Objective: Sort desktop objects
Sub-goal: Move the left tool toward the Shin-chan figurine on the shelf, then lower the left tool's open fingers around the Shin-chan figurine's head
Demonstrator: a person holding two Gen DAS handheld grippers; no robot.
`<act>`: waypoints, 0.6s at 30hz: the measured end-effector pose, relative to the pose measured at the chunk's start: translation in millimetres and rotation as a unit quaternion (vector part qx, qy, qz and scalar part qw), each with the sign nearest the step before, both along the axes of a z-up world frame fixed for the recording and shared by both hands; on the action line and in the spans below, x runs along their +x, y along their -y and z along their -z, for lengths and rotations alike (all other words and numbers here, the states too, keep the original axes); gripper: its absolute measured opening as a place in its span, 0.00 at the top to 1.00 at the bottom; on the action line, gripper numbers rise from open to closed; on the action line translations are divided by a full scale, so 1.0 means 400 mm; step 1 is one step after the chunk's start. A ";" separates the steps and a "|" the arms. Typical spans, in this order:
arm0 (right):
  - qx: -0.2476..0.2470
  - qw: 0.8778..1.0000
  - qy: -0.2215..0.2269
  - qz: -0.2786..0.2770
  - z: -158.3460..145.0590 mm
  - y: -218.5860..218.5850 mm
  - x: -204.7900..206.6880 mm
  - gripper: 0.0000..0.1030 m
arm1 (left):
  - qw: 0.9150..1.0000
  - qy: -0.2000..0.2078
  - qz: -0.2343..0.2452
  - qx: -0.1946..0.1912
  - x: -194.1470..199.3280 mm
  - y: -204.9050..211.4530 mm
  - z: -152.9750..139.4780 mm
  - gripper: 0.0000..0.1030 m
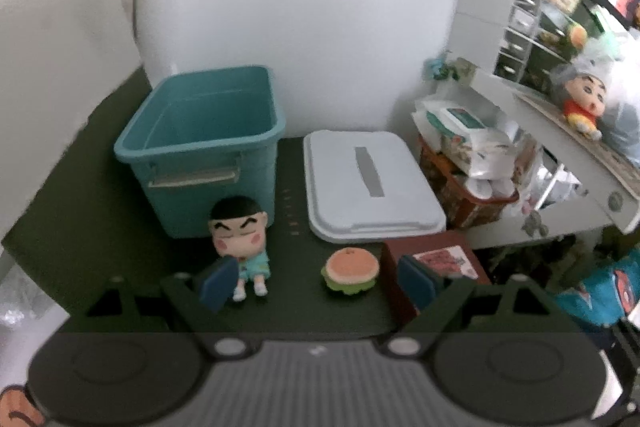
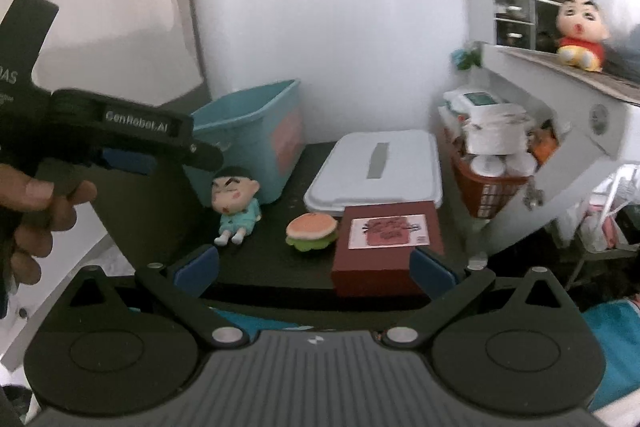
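In the left wrist view, the left gripper [image 1: 316, 283] hovers low over a dark green surface [image 1: 80, 227] with its blue-padded fingers [image 1: 218, 285] spread wide and nothing between them. Just beyond the left pad sits a small cartoon boy figurine in a teal outfit [image 1: 240, 247], leaning against the front of an open teal plastic bin [image 1: 204, 147]. A plush hamburger-shaped toy [image 1: 351, 269] lies between the fingers' line of sight, near the middle of the surface. Behind it rests a flat white plastic lid with a grey strip [image 1: 370, 183], just right of the bin. A dark red box with a printed label [image 1: 436, 267] stands at the surface's right edge, partly hidden by the right pad. On a white shelf [image 1: 532, 107] to the right sits a plush doll in a red shirt [image 1: 584, 107].

In the right wrist view, the right gripper [image 2: 314, 269] also has its fingers [image 2: 198, 267] wide apart, holding nothing. The red box sits just inside the right pad, touching the lid's front edge or nearly so; I cannot tell which. The hamburger toy lies just left of the box, the figurine farther left beside the bin. At the far left a person's hand [image 2: 32, 215] grips the handle of the left gripper, whose fingers point toward the bin.
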State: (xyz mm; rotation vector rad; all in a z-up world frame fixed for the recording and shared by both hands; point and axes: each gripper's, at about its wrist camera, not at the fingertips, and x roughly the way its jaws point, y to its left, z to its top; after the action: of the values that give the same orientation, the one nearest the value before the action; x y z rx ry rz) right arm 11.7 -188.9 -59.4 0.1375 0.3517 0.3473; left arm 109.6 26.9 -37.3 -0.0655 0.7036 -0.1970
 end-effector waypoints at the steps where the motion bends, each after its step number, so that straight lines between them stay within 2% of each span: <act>1: -0.003 1.000 0.004 -0.001 0.001 -0.008 0.004 0.00 | 1.000 0.002 -0.002 -0.003 0.004 -0.009 0.003 0.14; 8: -0.026 0.997 0.013 -0.065 0.023 -0.103 0.047 0.01 | 1.000 0.005 -0.011 -0.007 0.033 -0.060 0.036 0.15; 12: -0.035 0.996 0.003 -0.088 0.037 -0.152 0.079 0.21 | 1.000 -0.006 -0.005 -0.002 0.052 -0.079 0.067 0.23; 18: -0.045 0.994 -0.011 -0.103 0.046 -0.182 0.122 0.31 | 0.999 -0.029 0.009 -0.019 0.091 -0.103 0.114 0.34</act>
State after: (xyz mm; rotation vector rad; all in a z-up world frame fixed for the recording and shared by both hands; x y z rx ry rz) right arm 60.5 -116.2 -77.9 0.0159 0.4048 0.5321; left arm 146.0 67.9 -83.0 -0.1011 0.7591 -0.2273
